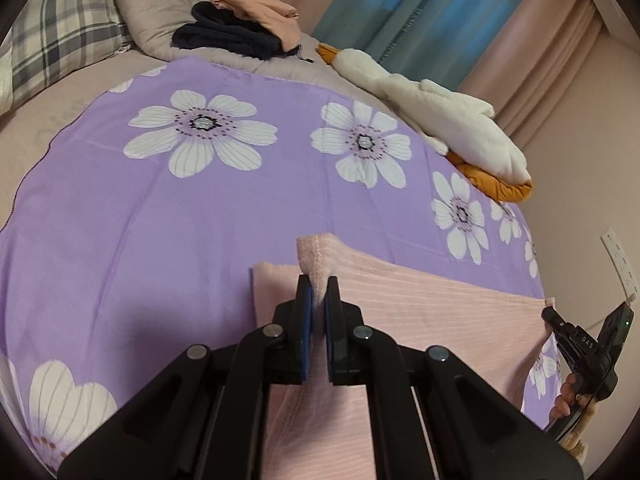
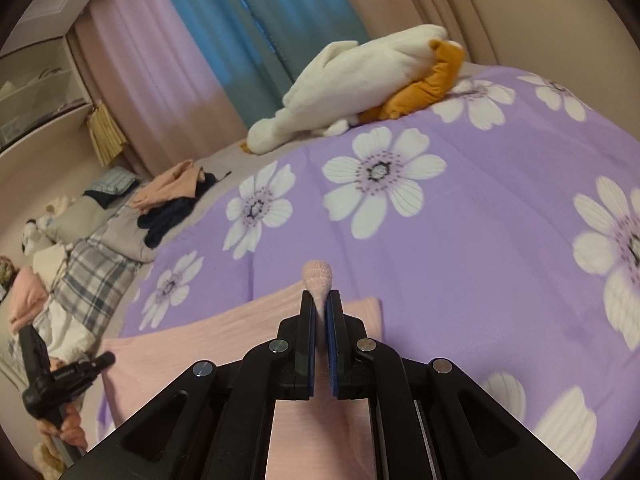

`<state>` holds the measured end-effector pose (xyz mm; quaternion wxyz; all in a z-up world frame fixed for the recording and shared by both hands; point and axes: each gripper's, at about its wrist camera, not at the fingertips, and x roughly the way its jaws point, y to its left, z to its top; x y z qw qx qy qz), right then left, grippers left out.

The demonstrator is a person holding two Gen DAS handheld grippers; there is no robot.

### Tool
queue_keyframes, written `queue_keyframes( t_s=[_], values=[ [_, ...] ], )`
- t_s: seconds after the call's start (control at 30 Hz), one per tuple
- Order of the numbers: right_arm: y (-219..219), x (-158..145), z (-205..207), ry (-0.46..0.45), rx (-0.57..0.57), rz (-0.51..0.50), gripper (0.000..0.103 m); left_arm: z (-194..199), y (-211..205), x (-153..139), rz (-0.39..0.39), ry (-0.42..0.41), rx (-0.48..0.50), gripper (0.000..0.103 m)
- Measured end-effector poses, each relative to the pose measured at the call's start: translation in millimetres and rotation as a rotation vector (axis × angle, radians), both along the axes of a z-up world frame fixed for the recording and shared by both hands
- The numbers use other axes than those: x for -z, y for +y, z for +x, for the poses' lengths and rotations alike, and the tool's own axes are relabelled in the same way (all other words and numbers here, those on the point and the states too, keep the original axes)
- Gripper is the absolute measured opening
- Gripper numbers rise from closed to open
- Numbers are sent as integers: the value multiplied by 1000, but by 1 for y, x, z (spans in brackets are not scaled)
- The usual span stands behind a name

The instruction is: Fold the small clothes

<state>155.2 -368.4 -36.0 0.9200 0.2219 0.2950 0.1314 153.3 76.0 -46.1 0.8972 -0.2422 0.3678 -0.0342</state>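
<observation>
Left gripper (image 1: 318, 286) clamped on a pinched-up edge of the pink cloth (image 1: 420, 304), blue pads (image 1: 306, 320) pressing the fold from both sides. Right gripper (image 2: 320, 300) likewise clamped on another bunched edge of the pink cloth (image 2: 224, 320). Cloth spread on the near part of the purple flowered bedspread (image 1: 160, 220), raised at both gripped points. Beyond the cloth on the bedspread's far edge, a white plush goose (image 1: 452, 120). Farther off past the bedspread, a pile of dark and peach clothes (image 1: 240, 24) by a plaid pillow (image 1: 64, 36).
</observation>
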Motion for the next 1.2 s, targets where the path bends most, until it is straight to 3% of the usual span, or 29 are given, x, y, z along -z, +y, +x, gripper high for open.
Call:
queue_keyframes(
  t_s=[0.1,0.27,0.63,0.83,1.2],
  values=[
    [4,8,25,40,-24,30,7,12,8,6,-10,16,-22,5],
    [21,22,57,92,-21,-42,7,34,12,22,-17,56,-25,5],
    [32,85,100,265,4,-124,7,65,11,80,71,212,-31,7],
    [28,95,100,272,6,-114,7,67,10,93,104,236,-28,12],
    [30,100,104,265,15,-119,7,63,19,102,4,229,-52,15]
  ],
)
